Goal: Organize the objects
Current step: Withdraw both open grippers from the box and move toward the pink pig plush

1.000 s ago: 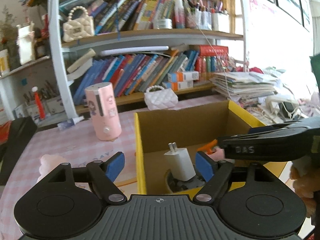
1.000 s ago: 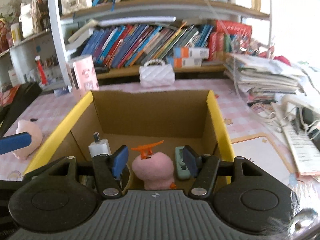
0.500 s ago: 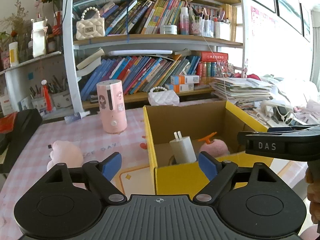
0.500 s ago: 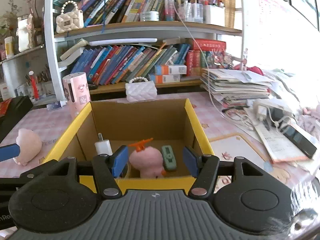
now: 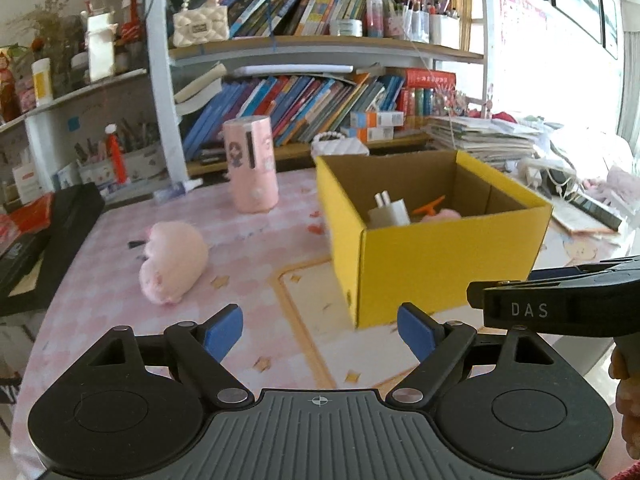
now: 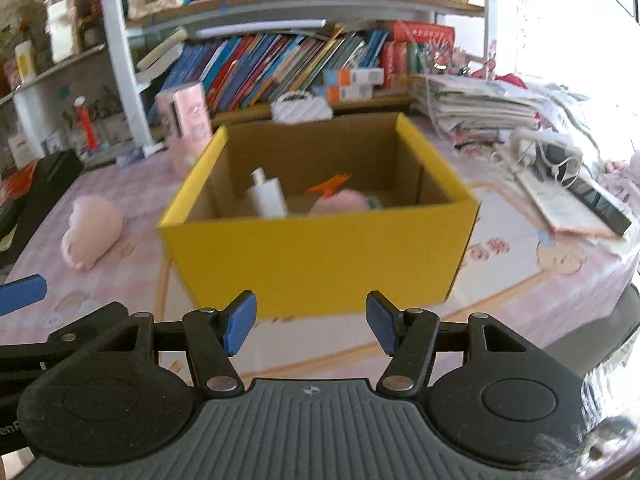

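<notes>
Both grippers have pulled back from the yellow box [image 6: 316,256] since a second ago. Then their blue tips were over the box's inside, with the charger and the pink toy just ahead of them; now the whole box stands ahead on the pink tablecloth [image 5: 248,248], and its front wall is seen in full in both views.

The left gripper [image 5: 320,334] is empty. Its jaws have just been opening a little more, and they are wide apart with only tablecloth between them. The right gripper [image 6: 307,322] is about half open and holds nothing; the lower front of the box shows between its tips, apart from them. In the left view the right gripper's body reaches in from the right edge.

Inside the box the white charger [image 6: 267,196] stands on the left, the pink toy [image 6: 340,200] with an orange top lies to its right, and a green thing shows behind it, mostly hidden.

A pink plush [image 5: 174,264] lies on the tablecloth to the left of the box, well apart from it. A pink cylinder [image 5: 251,164] stands behind, near the bookshelf [image 5: 320,48].
</notes>
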`<move>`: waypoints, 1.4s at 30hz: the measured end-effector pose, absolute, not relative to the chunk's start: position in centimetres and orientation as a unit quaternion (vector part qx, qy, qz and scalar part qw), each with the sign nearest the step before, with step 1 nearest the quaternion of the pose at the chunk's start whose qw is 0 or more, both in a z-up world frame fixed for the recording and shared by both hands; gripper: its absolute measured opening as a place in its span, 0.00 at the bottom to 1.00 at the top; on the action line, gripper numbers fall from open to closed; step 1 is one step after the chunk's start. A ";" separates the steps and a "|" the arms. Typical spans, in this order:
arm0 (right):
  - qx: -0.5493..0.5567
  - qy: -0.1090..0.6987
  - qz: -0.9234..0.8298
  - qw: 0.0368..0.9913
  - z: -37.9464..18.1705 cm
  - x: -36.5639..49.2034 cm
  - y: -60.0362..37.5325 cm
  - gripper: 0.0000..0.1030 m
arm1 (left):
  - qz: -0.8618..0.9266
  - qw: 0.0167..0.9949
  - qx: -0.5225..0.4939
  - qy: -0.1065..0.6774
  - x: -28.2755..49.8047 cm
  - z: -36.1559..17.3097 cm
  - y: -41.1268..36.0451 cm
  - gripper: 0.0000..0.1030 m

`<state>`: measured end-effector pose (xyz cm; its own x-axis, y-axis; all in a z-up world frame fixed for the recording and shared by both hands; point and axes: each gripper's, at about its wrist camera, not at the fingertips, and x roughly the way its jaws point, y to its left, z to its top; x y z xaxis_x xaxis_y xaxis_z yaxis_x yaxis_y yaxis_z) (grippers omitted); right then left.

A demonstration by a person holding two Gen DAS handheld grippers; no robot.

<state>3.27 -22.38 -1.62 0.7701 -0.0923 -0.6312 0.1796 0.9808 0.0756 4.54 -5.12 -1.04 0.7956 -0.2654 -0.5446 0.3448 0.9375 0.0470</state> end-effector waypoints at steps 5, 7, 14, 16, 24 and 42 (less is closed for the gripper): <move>0.067 0.339 -0.064 0.936 -2.0 1.6 -20.3 0.57 | -0.152 0.943 0.071 0.286 2.9 -1.3 -3.0 0.84; 0.069 0.343 -0.063 0.935 -2.2 0.9 -19.6 0.57 | -0.150 0.943 0.073 0.289 2.3 -1.4 -2.4 0.85; 0.074 0.359 -0.054 0.929 -3.0 -1.4 -17.5 0.62 | -0.149 0.937 0.084 0.303 0.2 -2.0 -1.0 0.85; 0.073 0.362 -0.049 0.928 -3.1 -1.9 -16.9 0.65 | -0.147 0.936 0.084 0.308 -0.3 -2.1 -0.5 0.85; 0.069 0.376 -0.024 0.924 -3.6 -2.9 -14.6 0.66 | -0.122 0.937 0.076 0.319 -2.1 -2.2 2.0 0.85; 0.048 0.368 0.031 0.928 -3.0 -2.3 -10.1 0.66 | -0.070 0.947 0.064 0.308 -2.8 -1.4 6.1 0.89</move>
<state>-2.29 -10.15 -3.03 0.7267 0.0919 -0.6808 -0.0216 0.9936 0.1111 -2.80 6.14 -1.35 0.8005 -0.0932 -0.5921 0.1715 0.9821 0.0773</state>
